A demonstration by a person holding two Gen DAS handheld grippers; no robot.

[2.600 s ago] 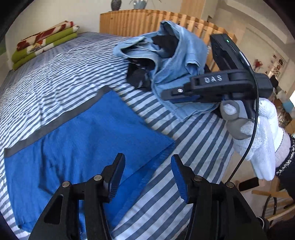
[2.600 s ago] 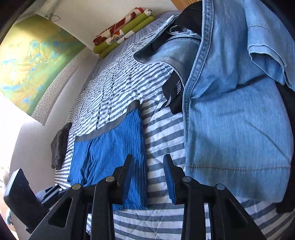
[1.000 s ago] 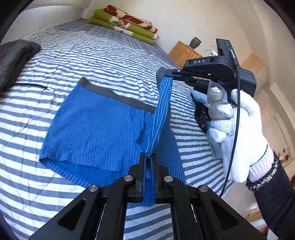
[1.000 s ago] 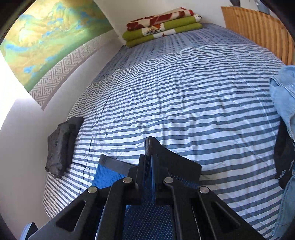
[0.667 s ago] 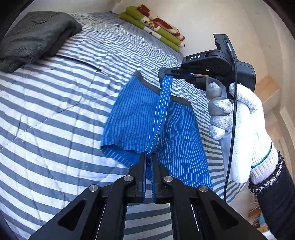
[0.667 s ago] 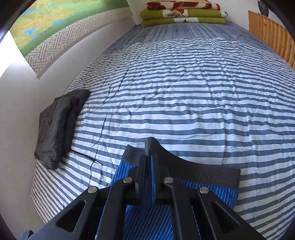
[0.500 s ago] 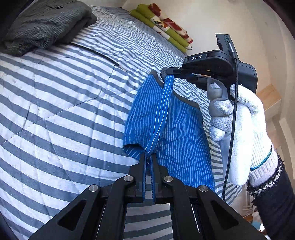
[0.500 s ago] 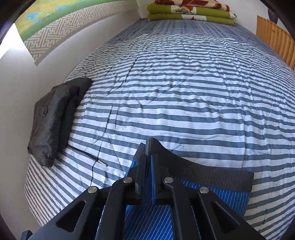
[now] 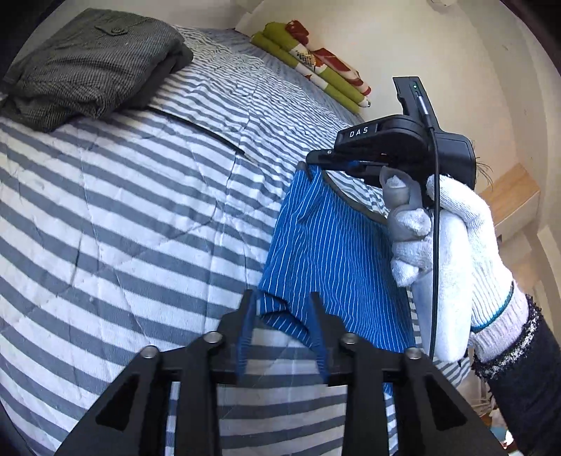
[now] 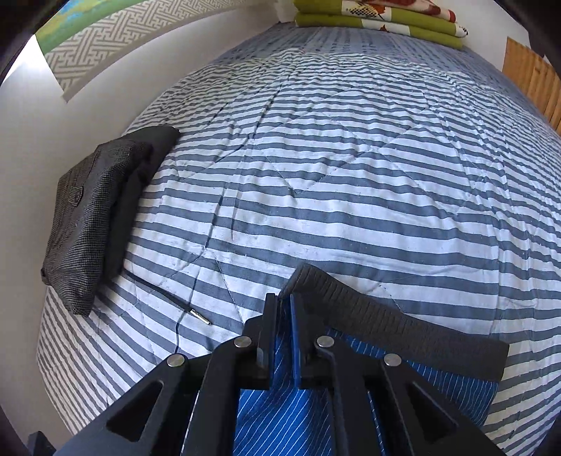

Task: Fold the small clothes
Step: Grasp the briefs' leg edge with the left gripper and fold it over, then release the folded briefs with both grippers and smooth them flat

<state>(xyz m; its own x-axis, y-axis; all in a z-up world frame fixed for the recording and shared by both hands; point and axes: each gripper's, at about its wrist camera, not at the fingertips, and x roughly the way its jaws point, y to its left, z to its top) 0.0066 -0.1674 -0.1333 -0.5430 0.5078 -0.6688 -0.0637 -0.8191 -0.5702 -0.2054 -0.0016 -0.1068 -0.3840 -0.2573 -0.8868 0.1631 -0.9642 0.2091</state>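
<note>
Currently a fold of the blue striped shorts (image 9: 336, 245) is being laid down on the striped bedspread (image 9: 140, 217). The garment sits at the near edge of the bed, at 5 o'clock in the left wrist view and 6 o'clock in the right wrist view, doubled over on itself.

Left gripper (image 9: 282, 315): jaws have just been opening and stand moderately apart; the hem corner lies loose between them, not pressed by the pads. Released, by the look of it.

Right gripper (image 10: 284, 315): jaws nearly closed, pinched on the grey waistband (image 10: 385, 322) corner, held slightly above the bed. In the left wrist view it is seen at 2 o'clock in a white-gloved hand (image 9: 452, 252).

Step judged: first fold nearly complete, one corner let go, the other not yet. Next move calls for the waistband corner to be lowered and released square with the edge beneath, then the left gripper backed out without dragging the hem. Risk: thin fabric could catch on a pad and pull the fold open.

Count:
- blue shorts: 1
- grippers: 2
- folded dark grey garment (image 10: 87, 210) at 9 o'clock in the right wrist view: 1
- stack of folded green and red blankets (image 10: 378, 17) at 12 o'clock: 1
- thin dark cord (image 10: 168, 298) on the bedspread: 1
</note>
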